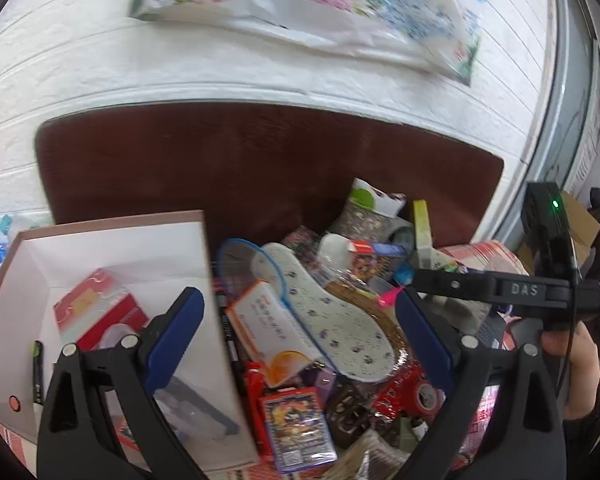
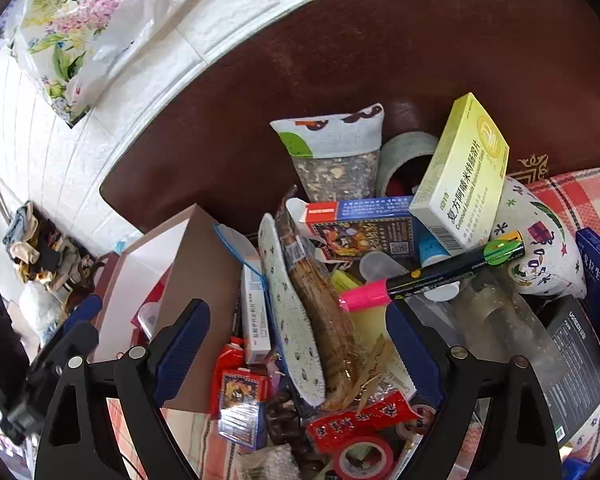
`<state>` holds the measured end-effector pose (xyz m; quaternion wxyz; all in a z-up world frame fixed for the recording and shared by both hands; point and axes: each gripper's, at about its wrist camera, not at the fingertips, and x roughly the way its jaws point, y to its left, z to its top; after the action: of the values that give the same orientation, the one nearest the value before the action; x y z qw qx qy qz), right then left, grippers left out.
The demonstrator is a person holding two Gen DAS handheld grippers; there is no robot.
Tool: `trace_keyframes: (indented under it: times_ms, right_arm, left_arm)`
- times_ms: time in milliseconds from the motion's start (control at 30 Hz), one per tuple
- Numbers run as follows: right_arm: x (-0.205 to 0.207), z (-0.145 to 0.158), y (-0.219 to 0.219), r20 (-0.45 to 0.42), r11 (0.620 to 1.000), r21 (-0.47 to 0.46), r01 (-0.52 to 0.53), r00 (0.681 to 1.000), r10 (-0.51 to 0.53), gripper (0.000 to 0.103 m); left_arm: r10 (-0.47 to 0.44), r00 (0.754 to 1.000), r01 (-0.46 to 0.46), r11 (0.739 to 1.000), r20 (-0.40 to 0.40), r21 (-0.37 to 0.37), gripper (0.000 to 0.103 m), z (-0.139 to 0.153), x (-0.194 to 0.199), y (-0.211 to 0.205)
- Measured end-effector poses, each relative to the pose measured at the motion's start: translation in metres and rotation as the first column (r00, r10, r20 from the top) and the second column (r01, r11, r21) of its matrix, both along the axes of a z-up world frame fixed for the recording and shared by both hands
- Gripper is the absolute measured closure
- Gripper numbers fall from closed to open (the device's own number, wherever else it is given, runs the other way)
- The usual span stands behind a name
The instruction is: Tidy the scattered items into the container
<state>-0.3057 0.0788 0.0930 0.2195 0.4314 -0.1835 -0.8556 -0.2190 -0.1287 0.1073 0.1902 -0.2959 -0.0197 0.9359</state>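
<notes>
Scattered items [image 2: 320, 320] lie heaped beneath the wide-open, empty right gripper [image 2: 296, 336].

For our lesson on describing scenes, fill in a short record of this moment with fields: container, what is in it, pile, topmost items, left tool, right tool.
container: white box, open, left of the pile
in box: red packet; other contents unclear
pile: many loose items on a checked cloth
topmost items: yellow carton, marker with pink cap, insole
left tool: open, empty, over box edge and pile
right tool: open, empty, over the pile
backdrop: dark wooden board, white wall
</notes>
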Motion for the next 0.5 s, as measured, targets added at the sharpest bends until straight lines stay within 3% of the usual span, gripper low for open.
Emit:
trace_keyframes:
  times_ms: [300,500]
  right_arm:
    - [-0.017,-0.027,0.015,0.106,1.000,-0.013,-0.003,0.994,0.004,0.012]
    - [-0.022,-0.036,0.024,0.129,0.999,-0.032,0.006,0.992,-0.002,0.012]
  left_arm:
    - [-0.090,0.994,0.093,0.995,0.062,-0.047,0.007,-0.035,-0.006,0.054]
    - [-0.079,0.988,0.088,0.994,0.132,-0.067,0.010,-0.065,-0.021,0.067]
